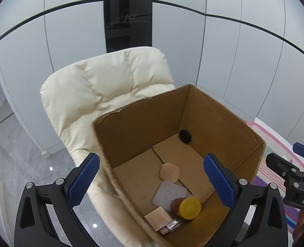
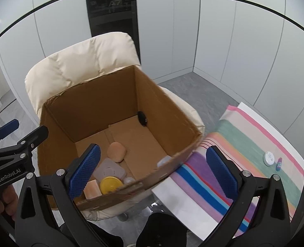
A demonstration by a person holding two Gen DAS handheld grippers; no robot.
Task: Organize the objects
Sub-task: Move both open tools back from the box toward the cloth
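An open cardboard box [image 1: 224, 111] [image 2: 172, 107] stands on a cream padded chair [image 1: 102, 86] [image 2: 79, 59]. Inside lie a tan puff [image 1: 169, 171] [image 2: 116, 151], a grey square pad [image 1: 169, 194] [image 2: 109, 171], a yellow-lidded jar [image 1: 190, 205] [image 2: 111, 184], a peach block [image 1: 158, 218] [image 2: 92, 188] and a black object [image 1: 185, 136] [image 2: 142, 118] in the far corner. My left gripper [image 1: 152, 183] is open and empty above the box's left side. My right gripper [image 2: 154, 173] is open and empty over the box's near right rim. A white round lid [image 2: 269, 158] and a small blue-pink tube [image 2: 279, 164] lie on the striped cloth.
A striped cloth [image 2: 244, 140] [image 1: 275, 164] covers a white table to the right of the chair. White panelled walls and a dark glass cabinet [image 1: 128, 14] stand behind. Grey tile floor [image 1: 28, 160] lies to the left.
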